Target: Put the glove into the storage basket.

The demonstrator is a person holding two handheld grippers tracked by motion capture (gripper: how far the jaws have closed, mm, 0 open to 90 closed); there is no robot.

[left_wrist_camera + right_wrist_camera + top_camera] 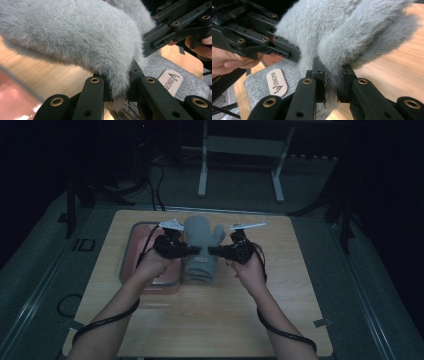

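Observation:
A fuzzy grey mitten point(200, 231) is held up over the middle of the wooden table point(225, 320), with a gripper pinching each side of its lower edge. My left gripper point(192, 251) is shut on the left side; its jaws clamp the fur point(75, 37). From the other side, my right gripper point(215, 251) is shut on the same fuzzy mitten point(342, 30). Beneath lies a grey knit piece point(199, 269) with a tan label point(172, 78) point(276, 82). I cannot tell if it is joined to the fuzzy mitten.
A red tray point(131, 245) sits on the table's left part, just beside my left hand, and its edge shows as the red tray point(12, 100). A pale metal stand point(240, 150) rises beyond the far edge. Cables trail from both grippers along the forearms.

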